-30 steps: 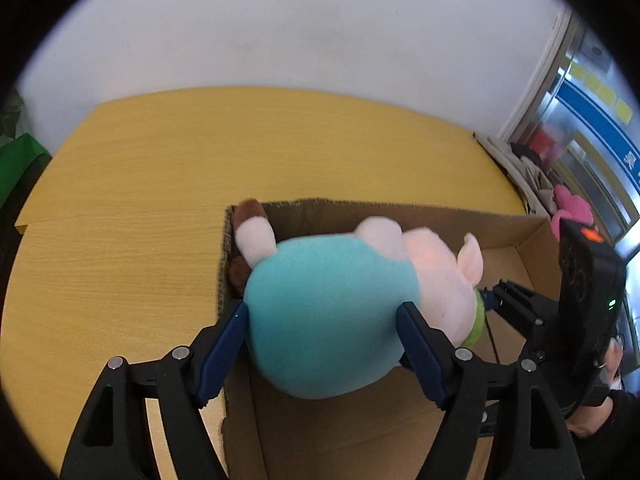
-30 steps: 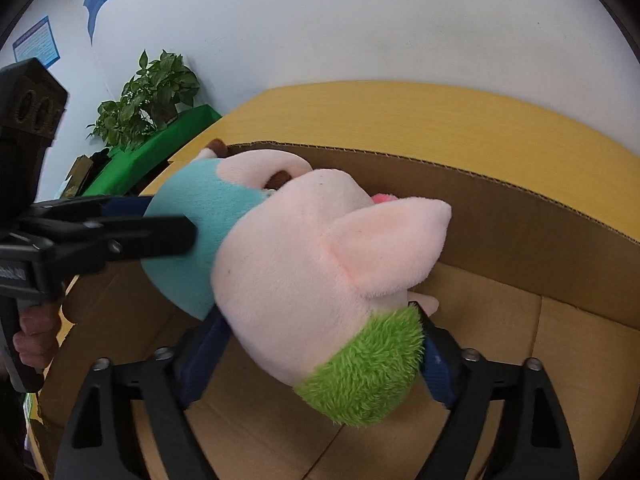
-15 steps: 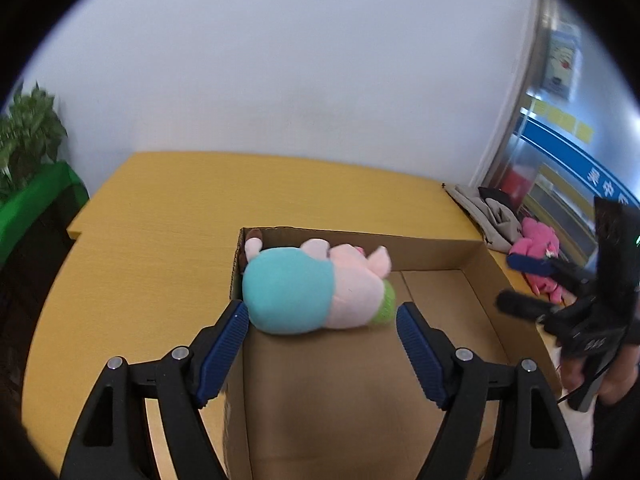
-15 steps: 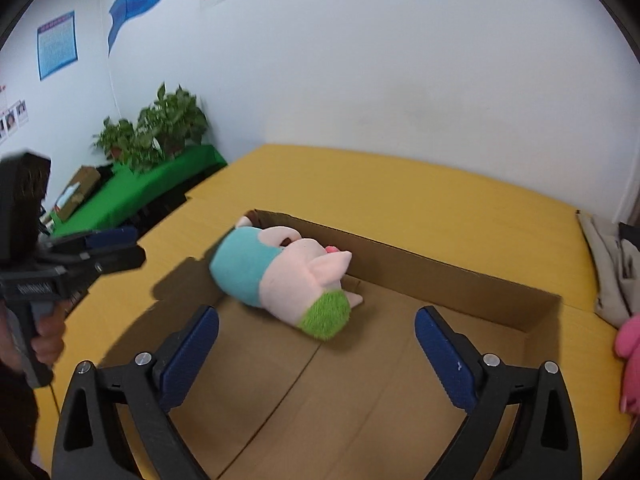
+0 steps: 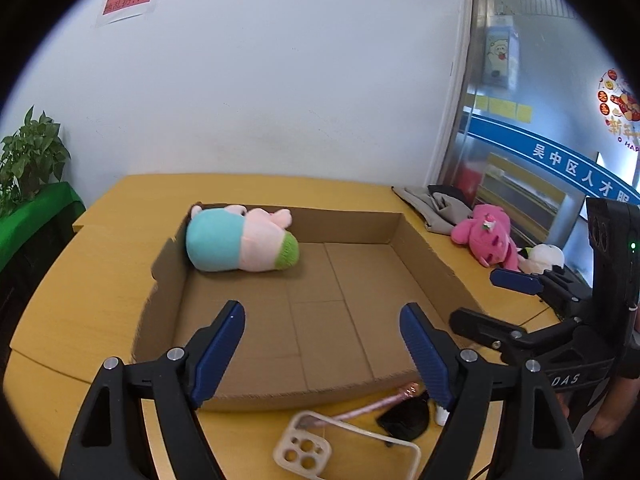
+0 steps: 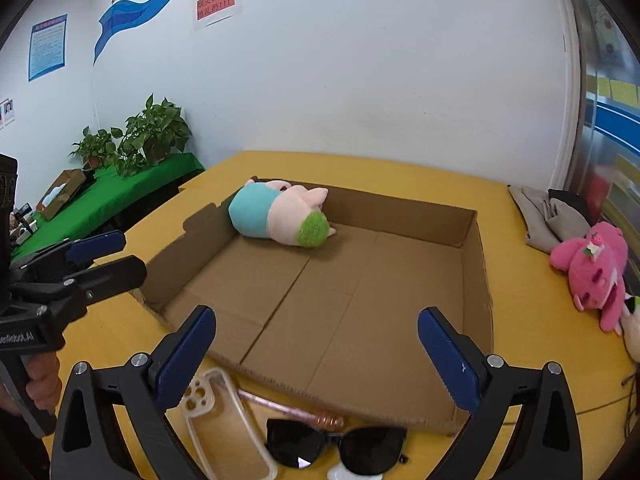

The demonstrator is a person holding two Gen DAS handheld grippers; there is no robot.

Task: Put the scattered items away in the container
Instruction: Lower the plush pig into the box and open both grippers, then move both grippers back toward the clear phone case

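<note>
A plush pig [image 5: 240,246] in a teal shirt with a green cap lies on its side in the far left corner of the open cardboard box [image 5: 360,224]. My left gripper [image 5: 320,312] hangs open over the box's near edge with nothing between its blue pads. To its right, my right gripper [image 6: 316,314] is also open and empty, well back from the pig [image 6: 280,216]. On the table in front of the box lie a clear phone case [image 6: 224,432], black sunglasses [image 6: 336,448] and a pink pen [image 6: 288,410].
A pink plush toy [image 6: 596,272] and a white plush [image 5: 544,256] lie on the yellow table right of the box, with a grey cloth [image 6: 548,212] behind them. A green-covered table with potted plants [image 6: 152,136] stands to the left. A white wall is behind.
Both grippers let go of the plush pig and drew back and up from it. The pig now lies in the box's far left corner, and the items before the box have come into view.
</note>
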